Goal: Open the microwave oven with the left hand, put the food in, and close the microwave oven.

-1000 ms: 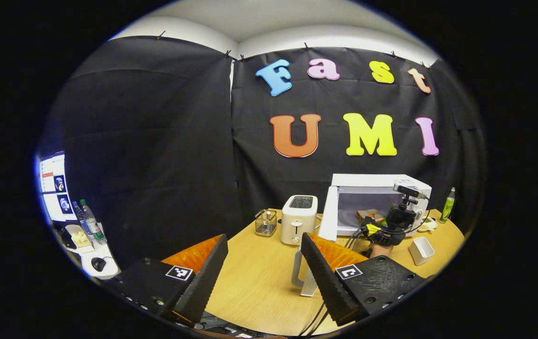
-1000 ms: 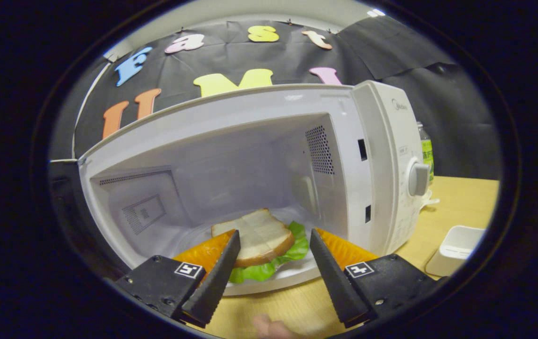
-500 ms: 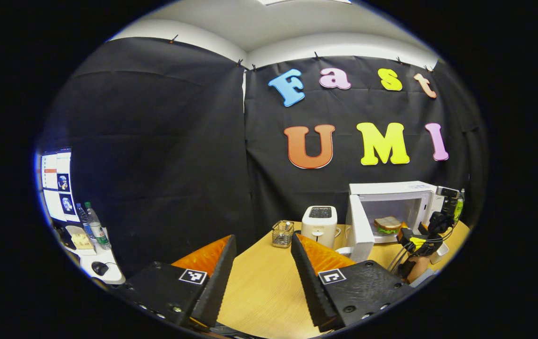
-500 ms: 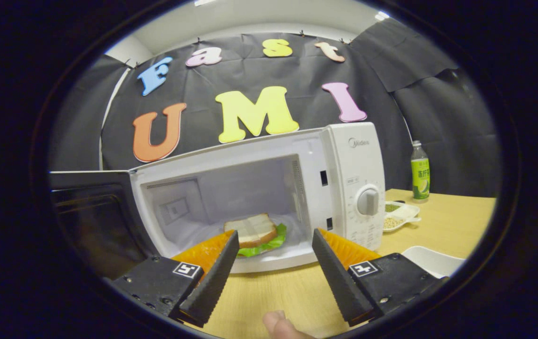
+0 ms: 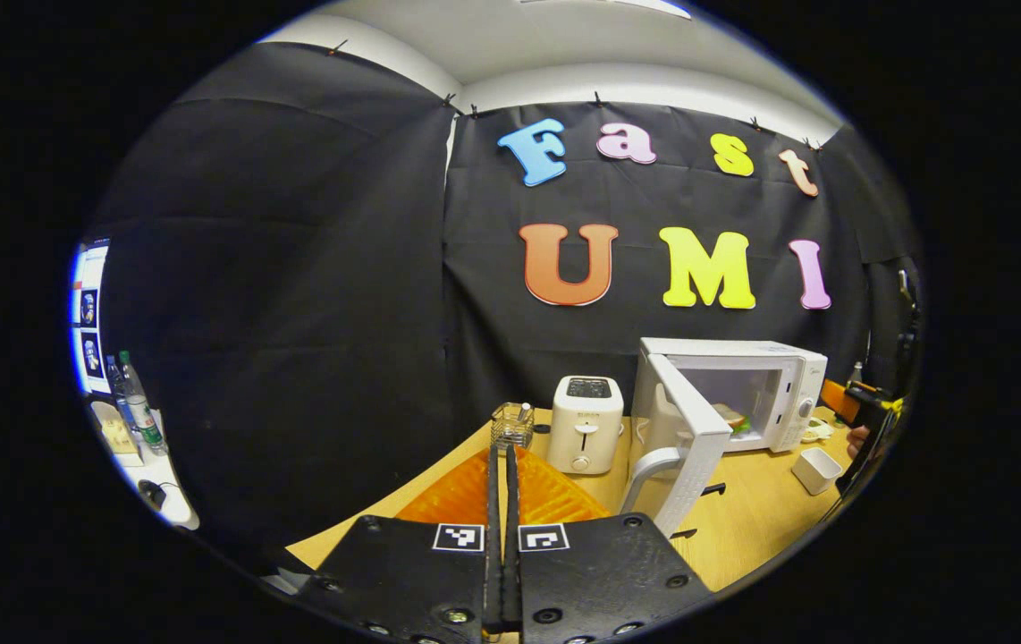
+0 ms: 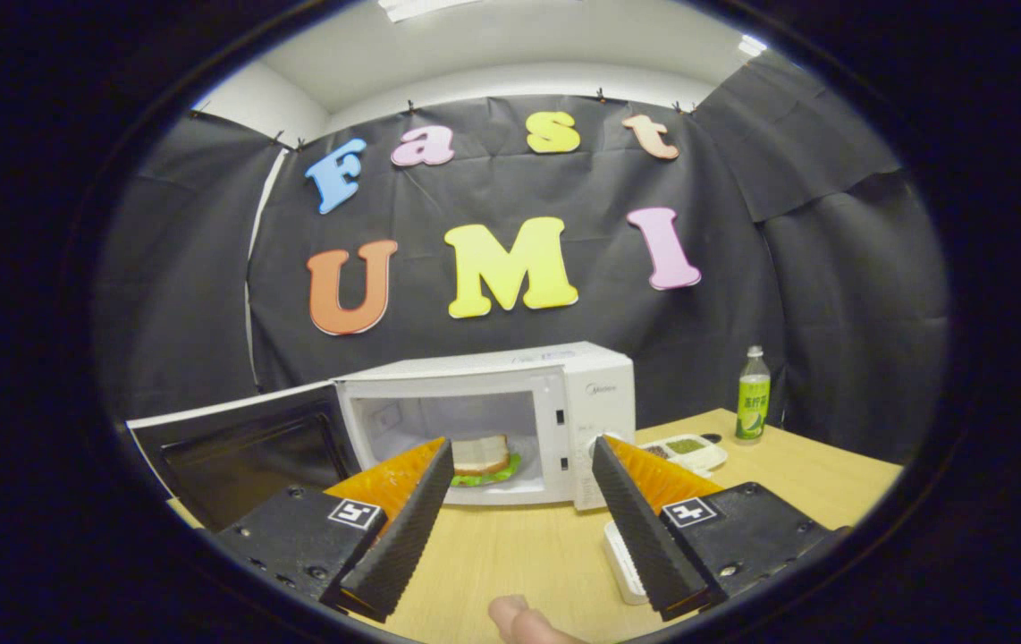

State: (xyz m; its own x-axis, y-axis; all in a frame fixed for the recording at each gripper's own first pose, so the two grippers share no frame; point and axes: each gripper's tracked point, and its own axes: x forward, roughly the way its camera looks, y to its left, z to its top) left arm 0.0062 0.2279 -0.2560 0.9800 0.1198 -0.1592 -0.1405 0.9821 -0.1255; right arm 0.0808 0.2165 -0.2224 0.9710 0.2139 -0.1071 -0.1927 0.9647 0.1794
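White boxy microwave oven [image 6: 493, 420] on wooden desk [image 6: 519, 563], door [image 5: 685, 438] ajar, sandwich with lettuce [image 6: 482, 458] inside; left claw [image 5: 500, 501] clenched empty, right claw [image 6: 519, 501] released; closing step pending: left claw must push door shut.

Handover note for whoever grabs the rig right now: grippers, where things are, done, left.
Left gripper: shut, empty, above the table short of the door.
Right gripper: open, empty, some way in front of the microwave.
Sandwich sits inside the cavity. Door is swung open, handle facing the left gripper.
Done: door opened, food in.
Left: push the door shut with the left gripper.
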